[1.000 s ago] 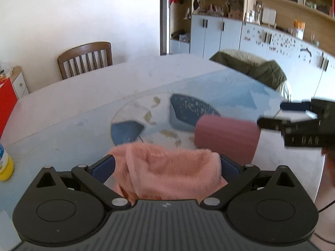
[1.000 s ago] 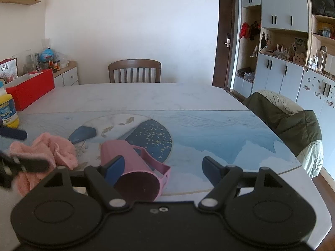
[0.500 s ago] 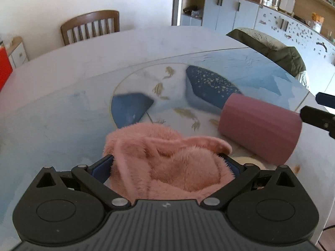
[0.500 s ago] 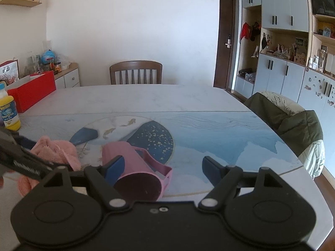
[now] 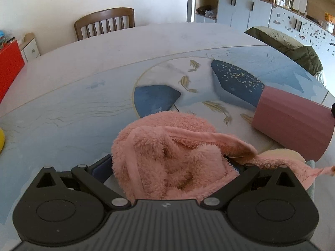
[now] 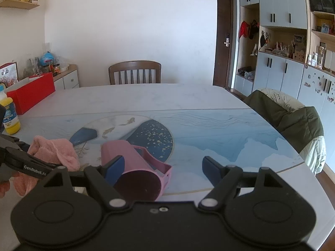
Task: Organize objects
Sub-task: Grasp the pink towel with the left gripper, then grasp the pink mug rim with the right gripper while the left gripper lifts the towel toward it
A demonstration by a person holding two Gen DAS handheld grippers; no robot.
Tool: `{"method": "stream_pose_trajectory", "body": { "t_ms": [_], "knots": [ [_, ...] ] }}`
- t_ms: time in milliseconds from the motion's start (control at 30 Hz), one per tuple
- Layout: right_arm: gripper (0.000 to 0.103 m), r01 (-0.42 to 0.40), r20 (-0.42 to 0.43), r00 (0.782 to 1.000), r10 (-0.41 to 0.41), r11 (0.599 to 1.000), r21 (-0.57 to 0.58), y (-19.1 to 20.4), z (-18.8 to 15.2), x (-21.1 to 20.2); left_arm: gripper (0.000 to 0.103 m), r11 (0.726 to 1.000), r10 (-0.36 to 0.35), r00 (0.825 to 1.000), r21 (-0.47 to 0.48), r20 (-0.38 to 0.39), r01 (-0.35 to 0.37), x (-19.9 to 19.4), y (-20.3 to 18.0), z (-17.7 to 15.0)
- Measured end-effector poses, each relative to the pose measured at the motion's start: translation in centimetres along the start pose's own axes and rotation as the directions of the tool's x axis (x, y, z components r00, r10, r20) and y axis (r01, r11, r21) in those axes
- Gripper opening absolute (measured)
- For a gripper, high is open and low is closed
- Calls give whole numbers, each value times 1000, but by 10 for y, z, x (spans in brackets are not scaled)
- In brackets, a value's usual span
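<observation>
A pink towel (image 5: 171,159) is gripped by the left claw (image 5: 169,167) for tidying; the right claw (image 6: 163,167) is held open near a tipped pink cup (image 6: 134,167).

Near edge of the table (image 6: 188,96) is crowded: a pink towel (image 5: 173,156) bunched between the left gripper (image 5: 169,167) fingers, and a pink cup (image 6: 134,167) lying on its side just to its right, handle pointing right. The right gripper (image 6: 162,169) stands spread — its left finger overlaps the cup. Far left: yellow bottle (image 6: 9,117) and red box (image 6: 31,92). Centre, right and far tabletop — unobstructed. A chair (image 6: 135,72) stands beyond the far edge.
</observation>
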State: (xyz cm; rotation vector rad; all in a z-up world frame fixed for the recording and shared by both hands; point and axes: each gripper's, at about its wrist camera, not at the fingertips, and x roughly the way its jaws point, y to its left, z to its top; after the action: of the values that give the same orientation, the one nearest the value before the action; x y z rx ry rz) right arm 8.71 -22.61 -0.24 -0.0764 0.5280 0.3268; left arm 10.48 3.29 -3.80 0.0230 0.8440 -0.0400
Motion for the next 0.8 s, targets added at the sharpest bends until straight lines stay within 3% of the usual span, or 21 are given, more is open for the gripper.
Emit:
{"method": "stream_pose_trajectory", "body": {
  "t_ms": [67,133,233,300,400,567,667,800],
  "knots": [
    [81,-4,-1,1000,4,1000,-4,1,0,-1,91,1000,-17,1000,10,21,17,-2,-2,-1],
    [81,-4,2,1000,4,1000,-9,1,-1,-2,67,999,-40,998,29,41,39,-6,-6,-1],
    [81,-10,1,1000,10,1000,-12,1,-1,-3,48,998,-42,997,46,68,39,-11,-12,-1],
    [81,-14,4,1000,14,1000,-16,2,-2,-4,43,997,-66,994,48,84,62,-16,-14,0],
    [81,-23,6,1000,23,1000,-20,3,-3,-6,40,991,-127,984,52,121,122,-31,-15,6],
    [81,-63,25,998,65,995,-73,11,-6,-9,40,960,-261,949,154,174,236,-66,-36,23],
    [81,-93,22,995,96,990,-105,13,-7,-6,40,926,-345,923,225,170,305,-79,-55,34],
    [81,-145,2,989,147,980,-137,14,-9,1,40,885,-413,902,290,125,364,-79,-82,50]
  ]
}}
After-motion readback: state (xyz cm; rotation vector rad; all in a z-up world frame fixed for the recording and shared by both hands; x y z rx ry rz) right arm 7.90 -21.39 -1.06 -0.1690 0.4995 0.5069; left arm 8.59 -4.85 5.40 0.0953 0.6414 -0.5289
